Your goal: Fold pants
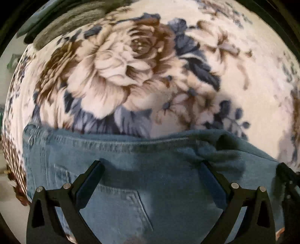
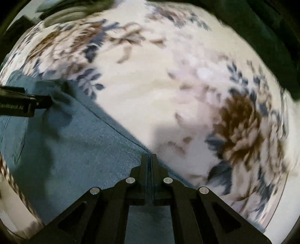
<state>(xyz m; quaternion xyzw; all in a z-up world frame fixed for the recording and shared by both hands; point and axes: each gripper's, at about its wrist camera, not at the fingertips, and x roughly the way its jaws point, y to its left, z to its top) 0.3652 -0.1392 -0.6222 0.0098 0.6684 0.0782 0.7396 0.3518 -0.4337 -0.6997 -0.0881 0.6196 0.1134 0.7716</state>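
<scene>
Blue denim pants lie on a floral blanket, waistband edge toward the far side, a back pocket showing between my fingers. My left gripper is open, its fingers spread wide just above the denim near the waistband. In the right wrist view the pants fill the lower left. My right gripper is shut on the edge of the pants. The left gripper also shows in the right wrist view at the far left, over a bunched fold.
The cream blanket with brown and blue flowers covers the bed around the pants. A grey cloth lies at the far edge. Dark surroundings lie beyond the bed's right side.
</scene>
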